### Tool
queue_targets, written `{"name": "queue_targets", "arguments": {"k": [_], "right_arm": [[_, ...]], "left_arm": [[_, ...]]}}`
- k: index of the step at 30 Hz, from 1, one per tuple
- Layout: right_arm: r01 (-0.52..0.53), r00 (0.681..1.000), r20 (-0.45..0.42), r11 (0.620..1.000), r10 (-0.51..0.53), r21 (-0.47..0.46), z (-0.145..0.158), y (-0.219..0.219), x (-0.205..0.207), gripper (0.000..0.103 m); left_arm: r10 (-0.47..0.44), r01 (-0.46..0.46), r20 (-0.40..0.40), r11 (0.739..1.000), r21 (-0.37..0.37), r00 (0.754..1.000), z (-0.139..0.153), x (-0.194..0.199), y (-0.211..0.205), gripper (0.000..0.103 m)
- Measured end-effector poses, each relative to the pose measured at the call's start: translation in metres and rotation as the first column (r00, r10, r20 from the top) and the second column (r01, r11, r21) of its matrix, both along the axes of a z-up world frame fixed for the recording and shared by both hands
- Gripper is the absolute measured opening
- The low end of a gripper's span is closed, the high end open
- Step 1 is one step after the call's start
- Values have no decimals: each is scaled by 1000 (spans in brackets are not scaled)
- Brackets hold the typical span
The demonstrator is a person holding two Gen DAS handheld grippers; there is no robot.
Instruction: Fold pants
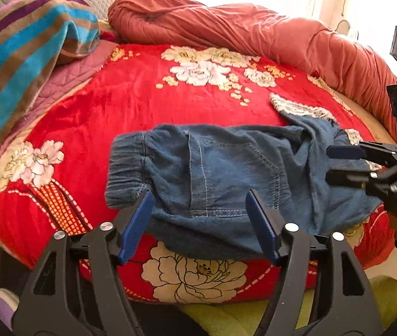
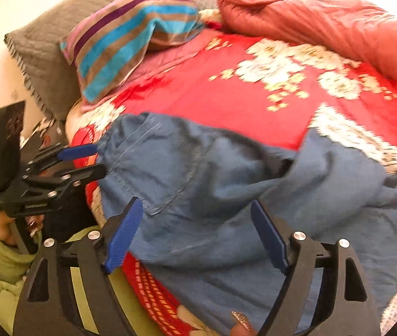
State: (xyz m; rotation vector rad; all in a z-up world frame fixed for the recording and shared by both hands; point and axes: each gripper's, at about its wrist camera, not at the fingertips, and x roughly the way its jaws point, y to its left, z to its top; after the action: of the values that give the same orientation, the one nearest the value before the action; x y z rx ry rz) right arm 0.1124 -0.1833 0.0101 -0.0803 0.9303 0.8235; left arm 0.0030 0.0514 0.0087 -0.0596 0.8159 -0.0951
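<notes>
My bed (image 1: 131, 103) takes up most of both views, covered by a red blanket (image 1: 148, 95) with white flowers. Along its far side lies a bunched rust-red quilt (image 1: 254, 33), and at the head end a striped towel (image 1: 16, 56) in blue, brown and purple is draped over a pink quilted cover (image 1: 66, 72), with a grey pillow (image 2: 47, 56) behind it.

The pants (image 1: 226, 173), blue denim with an elastic waistband and a stitched pocket, lie crumpled on the blanket near the bed's front edge. The waistband points toward the towel, and the legs run the other way, where lace trim (image 1: 302, 109) shows at the cuffs.

My left hand-held gripper (image 1: 199, 224) hangs just above the near edge of the pants, its blue pads spread wide apart and gripping nothing. My right hand-held gripper (image 2: 197, 232) is also spread wide above the leg end of the denim, with no cloth between its pads; that view is blurred. In it, my left hand (image 2: 7, 229), in a green sleeve (image 2: 2, 254), grips the other tool's handle.
</notes>
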Motion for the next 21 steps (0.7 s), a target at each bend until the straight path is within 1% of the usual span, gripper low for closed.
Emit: {"name": "queue_targets", "arguments": {"k": [3,9,12,21], "right_arm": [[85,996,32,996,-85,-2,9,-24,11,79],[224,973,49,974,-226,36,21,-66,31,79],[269,961,48,962,-271,46,21,-80,40,83],[274,959,60,961,-276,41,23,-82,61,83]], "left_arm": [[9,-9,22,1000,-3,1000,9,-4,-1,72],[-1,1,42,1000,-4,999,19,-6,-10,77],[-26,27,34,999,-22,999,20,-4,-18,78],[-121,120,-14,991,-54,993,11,8,-53,78]]}}
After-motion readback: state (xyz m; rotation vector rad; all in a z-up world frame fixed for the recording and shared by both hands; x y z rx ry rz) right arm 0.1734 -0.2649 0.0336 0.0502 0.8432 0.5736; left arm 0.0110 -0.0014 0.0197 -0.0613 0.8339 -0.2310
